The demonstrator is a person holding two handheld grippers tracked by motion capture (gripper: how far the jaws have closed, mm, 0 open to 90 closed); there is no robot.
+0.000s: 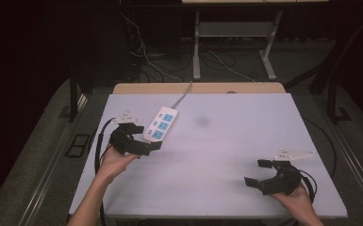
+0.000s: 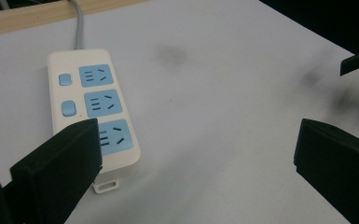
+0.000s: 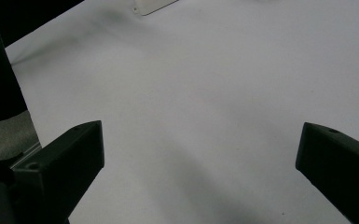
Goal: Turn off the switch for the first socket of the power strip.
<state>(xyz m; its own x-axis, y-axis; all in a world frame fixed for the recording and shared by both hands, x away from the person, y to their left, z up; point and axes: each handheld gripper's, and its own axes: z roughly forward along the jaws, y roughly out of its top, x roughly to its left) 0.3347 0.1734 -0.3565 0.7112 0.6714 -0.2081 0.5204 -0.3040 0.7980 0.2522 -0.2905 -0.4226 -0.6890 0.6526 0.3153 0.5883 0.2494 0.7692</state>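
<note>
White power strip (image 2: 91, 112) just beside my left hand-held gripper (image 1: 144, 136), jaws wide; right hand-held gripper (image 1: 258, 173) wide, well apart, over bare surface (image 1: 226, 141).

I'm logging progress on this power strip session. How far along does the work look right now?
Nothing looks done yet: the power strip lies flat on the table, all sockets empty. In hand: the left tongs sit open at the strip's near end, one jaw overlapping its corner in the left gripper view, not closed on it. The right tongs are open over bare table, holding nothing. Any grasp or move remains.
</note>
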